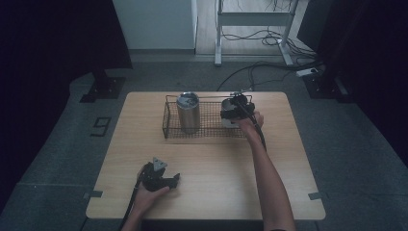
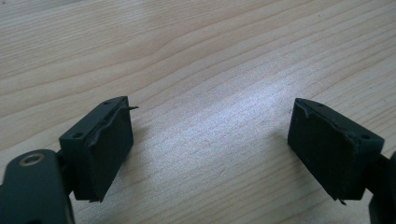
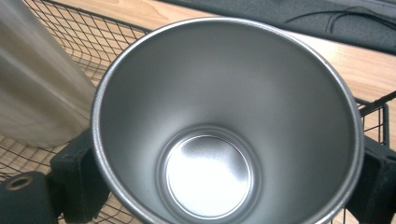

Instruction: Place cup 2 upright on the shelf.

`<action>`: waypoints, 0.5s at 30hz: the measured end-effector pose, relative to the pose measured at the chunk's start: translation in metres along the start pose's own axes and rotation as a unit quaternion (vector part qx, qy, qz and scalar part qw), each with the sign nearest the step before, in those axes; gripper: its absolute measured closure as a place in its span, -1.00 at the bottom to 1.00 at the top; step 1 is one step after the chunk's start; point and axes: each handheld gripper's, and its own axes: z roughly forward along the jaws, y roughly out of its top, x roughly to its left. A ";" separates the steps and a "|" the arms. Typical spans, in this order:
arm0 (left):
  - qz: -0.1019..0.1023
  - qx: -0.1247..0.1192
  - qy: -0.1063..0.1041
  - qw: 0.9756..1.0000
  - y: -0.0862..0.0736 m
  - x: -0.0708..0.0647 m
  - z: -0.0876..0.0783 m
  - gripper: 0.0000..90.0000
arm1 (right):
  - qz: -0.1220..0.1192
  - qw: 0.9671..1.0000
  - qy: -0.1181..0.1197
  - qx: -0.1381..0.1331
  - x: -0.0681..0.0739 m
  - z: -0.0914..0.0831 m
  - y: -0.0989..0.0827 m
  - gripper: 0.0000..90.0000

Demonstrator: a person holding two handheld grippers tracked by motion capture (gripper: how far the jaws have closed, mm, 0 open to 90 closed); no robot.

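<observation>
- High view: the right gripper [image 1: 235,111] is clamped on a steel cup [image 1: 227,120] at the right end of the wire basket [image 1: 168,120]. A taller tumbler [image 1: 188,113] stands at the other end. The left gripper [image 1: 174,179] rests on the table [image 1: 216,187], well apart.
- Left gripper view: the left gripper [image 2: 210,144] has its jaws spread, with nothing between them but bare table [image 2: 187,46].
- Right gripper view: the right gripper [image 3: 219,177] has one jaw on each side of the cup [image 3: 210,116], pinching its outer wall below the rim. The basket [image 3: 93,32] mesh and the tumbler [image 3: 32,84] are just beside it.
- Handling guess: the cup looks empty, so it's light. It's stiff and won't dent, but smooth tapered metal is slippery. I'd grip across the wall, squarely, and keep it upright.
</observation>
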 end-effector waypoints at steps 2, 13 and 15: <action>0.000 0.000 0.000 1.000 0.000 0.000 0.000 -0.68 | 0.004 1.000 0.001 0.002 0.000 0.001 -0.001 -0.84; 0.001 0.001 0.002 1.000 0.000 -0.001 0.000 -0.68 | -0.009 1.000 0.001 0.018 -0.001 0.010 -0.007 -0.84; 0.001 0.001 0.002 1.000 0.000 -0.001 0.000 -0.68 | -0.009 1.000 0.001 0.020 -0.001 0.012 -0.008 -0.84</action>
